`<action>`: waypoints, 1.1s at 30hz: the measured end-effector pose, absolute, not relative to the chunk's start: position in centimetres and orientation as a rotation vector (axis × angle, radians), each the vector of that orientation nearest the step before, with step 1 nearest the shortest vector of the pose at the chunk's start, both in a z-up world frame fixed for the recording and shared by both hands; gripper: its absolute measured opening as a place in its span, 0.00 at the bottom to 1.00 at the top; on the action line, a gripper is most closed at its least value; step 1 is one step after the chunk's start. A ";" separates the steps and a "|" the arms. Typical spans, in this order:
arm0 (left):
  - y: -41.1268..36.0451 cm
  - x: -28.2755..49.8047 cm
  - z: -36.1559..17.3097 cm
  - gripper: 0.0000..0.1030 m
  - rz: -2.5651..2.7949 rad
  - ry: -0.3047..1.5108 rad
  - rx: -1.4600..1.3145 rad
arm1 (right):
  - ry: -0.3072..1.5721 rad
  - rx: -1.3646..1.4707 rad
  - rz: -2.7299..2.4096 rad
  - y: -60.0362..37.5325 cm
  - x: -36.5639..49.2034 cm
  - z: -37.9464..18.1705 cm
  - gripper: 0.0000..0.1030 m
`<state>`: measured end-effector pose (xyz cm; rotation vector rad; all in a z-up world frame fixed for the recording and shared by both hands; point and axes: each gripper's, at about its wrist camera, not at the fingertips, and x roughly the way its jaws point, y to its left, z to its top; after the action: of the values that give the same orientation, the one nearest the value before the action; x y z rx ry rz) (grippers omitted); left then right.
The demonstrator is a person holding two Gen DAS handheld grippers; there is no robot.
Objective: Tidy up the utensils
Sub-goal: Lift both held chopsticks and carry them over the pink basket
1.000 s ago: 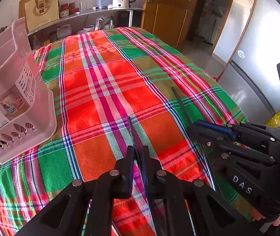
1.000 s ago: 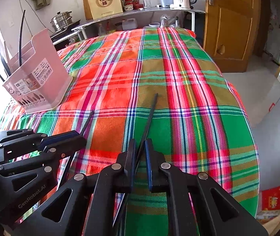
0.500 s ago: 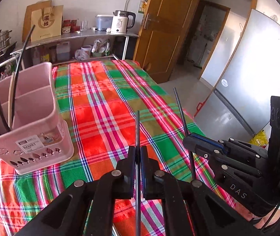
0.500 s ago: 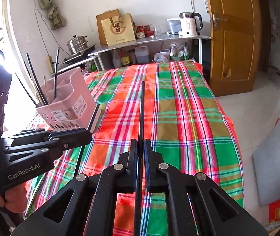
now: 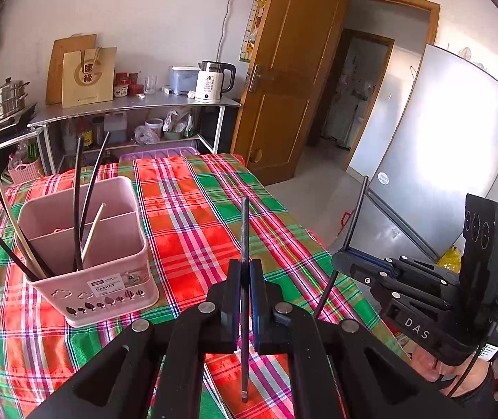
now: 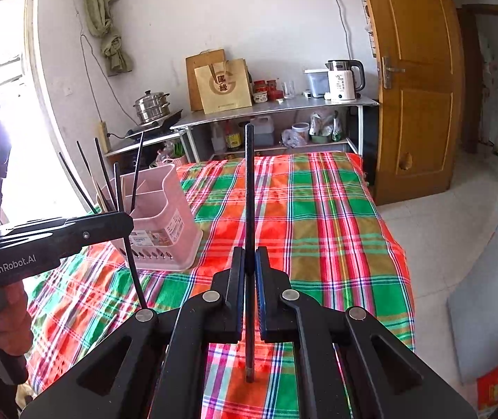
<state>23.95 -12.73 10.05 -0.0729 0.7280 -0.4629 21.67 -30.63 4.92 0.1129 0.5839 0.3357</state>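
With both grippers clamped on a chopstick [image 5: 244, 230] [image 6: 249, 188], your thin grip risks pivoting near the basket [image 5: 88, 244]

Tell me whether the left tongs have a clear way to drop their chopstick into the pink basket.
Probably yes. The left tongs grip a black chopstick above the cloth, and the pink basket stands apart with nothing between. Its near compartment still has room beside the sticks.

White walls, a wooden door [image 6: 420, 80], a metal shelf [image 6: 273, 108], perhaps a bright window [image 6: 1, 70] at left.
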 end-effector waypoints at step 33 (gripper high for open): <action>-1.1 20.1 15.5 0.04 -0.357 0.625 -0.118 | 0.480 0.062 0.495 -23.0 19.8 9.0 0.05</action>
<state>20.10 -1.13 15.50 -0.1178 0.6249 -0.3566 19.77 -22.96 9.00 0.0618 0.4798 0.4949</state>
